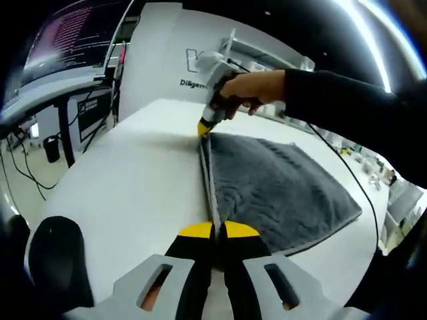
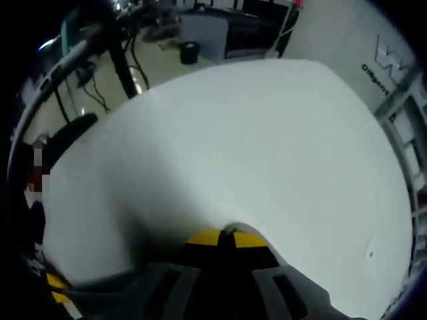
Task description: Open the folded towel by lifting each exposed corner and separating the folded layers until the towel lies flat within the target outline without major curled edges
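A grey towel (image 1: 280,193) lies on the white table (image 1: 133,180), spread out to the right of my left gripper. Its left edge (image 1: 208,170) is raised in a thin ridge between the two grippers. My left gripper (image 1: 217,231) is shut on the near end of that edge. A hand in a dark sleeve (image 1: 267,87) holds my right gripper (image 1: 204,128), pinched on the far corner. In the right gripper view, my right gripper (image 2: 223,238) has its yellow tips pressed together over the bare table (image 2: 267,147), with only a sliver of grey cloth between them.
A white panel with dark lettering (image 1: 167,60) stands behind the table. A monitor (image 1: 73,33) and desk are at the far left, with a black bin (image 1: 52,148) and cables on the floor. A dark rounded object (image 1: 57,257) sits low at the left.
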Demonstrator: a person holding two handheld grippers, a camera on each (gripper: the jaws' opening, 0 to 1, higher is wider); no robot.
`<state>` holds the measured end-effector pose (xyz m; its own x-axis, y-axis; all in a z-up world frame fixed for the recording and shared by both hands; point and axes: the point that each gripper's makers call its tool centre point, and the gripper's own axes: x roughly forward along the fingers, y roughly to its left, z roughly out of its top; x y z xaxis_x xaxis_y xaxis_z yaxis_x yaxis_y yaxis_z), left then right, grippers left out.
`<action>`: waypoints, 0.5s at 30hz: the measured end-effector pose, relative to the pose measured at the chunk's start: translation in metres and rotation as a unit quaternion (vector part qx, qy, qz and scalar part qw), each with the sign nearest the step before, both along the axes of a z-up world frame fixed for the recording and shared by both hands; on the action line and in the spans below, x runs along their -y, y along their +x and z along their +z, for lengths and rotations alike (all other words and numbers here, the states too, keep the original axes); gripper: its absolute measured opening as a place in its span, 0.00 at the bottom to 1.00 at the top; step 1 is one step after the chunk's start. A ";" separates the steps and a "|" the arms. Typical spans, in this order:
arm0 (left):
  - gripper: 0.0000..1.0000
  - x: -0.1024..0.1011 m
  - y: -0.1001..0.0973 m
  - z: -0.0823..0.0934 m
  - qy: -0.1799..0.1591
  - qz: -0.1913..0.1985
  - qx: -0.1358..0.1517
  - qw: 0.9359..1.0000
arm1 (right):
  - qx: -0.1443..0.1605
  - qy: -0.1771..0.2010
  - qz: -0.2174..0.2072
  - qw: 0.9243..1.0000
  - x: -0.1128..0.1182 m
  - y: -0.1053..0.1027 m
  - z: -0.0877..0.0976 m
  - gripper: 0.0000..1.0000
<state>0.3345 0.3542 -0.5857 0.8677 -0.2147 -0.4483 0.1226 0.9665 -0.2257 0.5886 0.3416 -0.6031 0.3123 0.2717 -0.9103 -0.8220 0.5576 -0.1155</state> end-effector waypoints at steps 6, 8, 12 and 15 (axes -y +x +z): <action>0.02 -0.010 -0.005 0.000 0.014 0.013 -0.003 1.000 | 0.005 0.001 0.010 1.000 -0.016 -0.005 0.000 0.00; 0.02 -0.014 -0.007 0.000 0.023 0.016 -0.006 1.000 | 0.005 0.004 0.012 1.000 -0.021 -0.005 0.000 0.00; 0.02 -0.024 -0.011 -0.002 0.037 0.027 -0.009 0.999 | 0.003 0.014 0.017 1.000 -0.033 -0.008 0.000 0.00; 0.02 -0.030 -0.012 -0.003 0.044 0.034 -0.012 0.998 | -0.002 0.032 0.015 0.999 -0.042 -0.010 0.000 0.00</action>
